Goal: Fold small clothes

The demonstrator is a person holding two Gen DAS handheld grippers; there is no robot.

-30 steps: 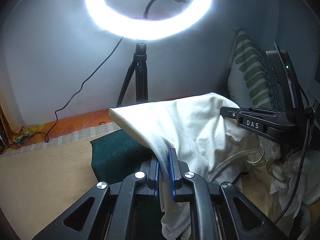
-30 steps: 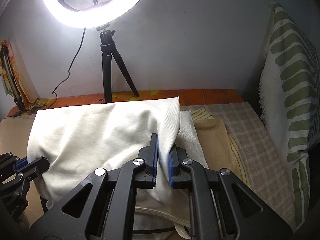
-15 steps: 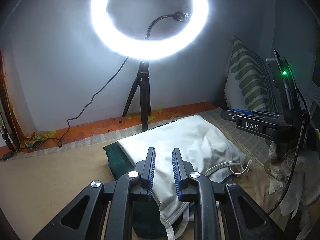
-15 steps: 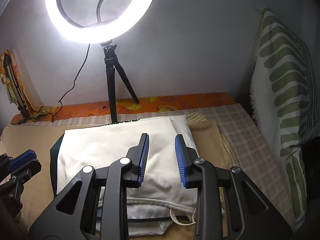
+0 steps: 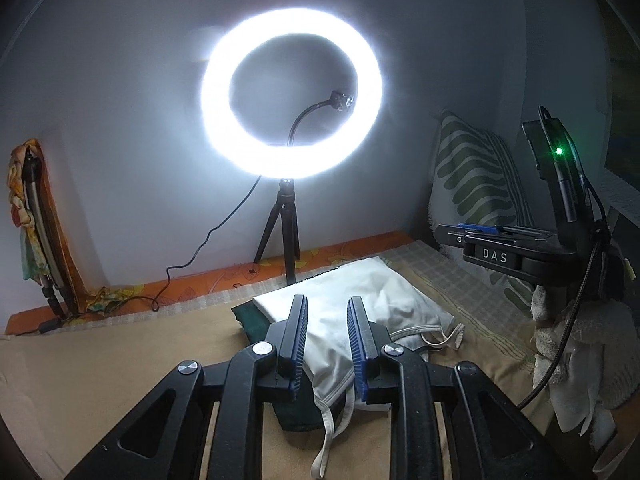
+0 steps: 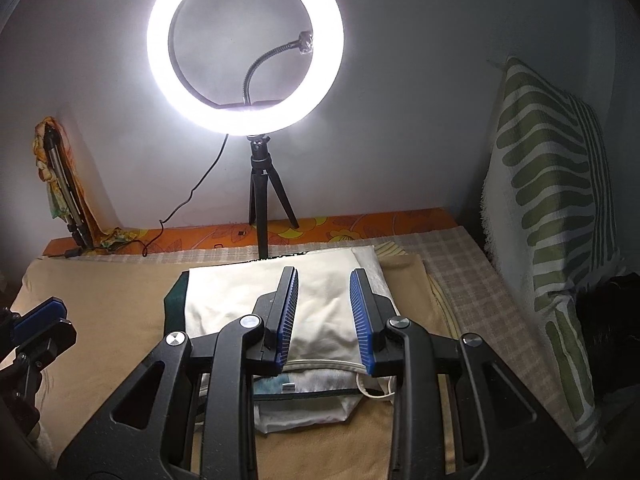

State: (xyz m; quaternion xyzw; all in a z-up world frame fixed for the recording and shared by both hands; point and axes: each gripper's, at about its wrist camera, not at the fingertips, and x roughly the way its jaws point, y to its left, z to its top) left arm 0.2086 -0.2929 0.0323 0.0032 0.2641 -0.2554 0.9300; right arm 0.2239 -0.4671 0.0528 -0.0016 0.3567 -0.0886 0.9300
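A white garment [image 5: 360, 296] lies folded on a stack of clothes over a dark green piece [image 5: 250, 320] on the tan bed cover [image 5: 100, 360]. It also shows in the right wrist view [image 6: 320, 300], with the green piece [image 6: 176, 300] under it. My left gripper [image 5: 327, 312] is open and empty just above the garment's near edge. My right gripper [image 6: 325, 284] is open and empty over the garment's middle. The right gripper's body shows in the left view [image 5: 516, 252], and the left gripper's tip in the right view [image 6: 36, 316].
A lit ring light [image 6: 245, 44] on a small tripod [image 6: 264, 204] stands at the far edge of the bed. A green-patterned pillow [image 6: 556, 200] leans at the right. A checked sheet [image 6: 480, 292] lies right of the stack. A bundled object [image 6: 60, 176] leans at the far left.
Both grippers were shut on the white garment and held it up. They lowered it onto the stack, opened, let go and drew back and up.
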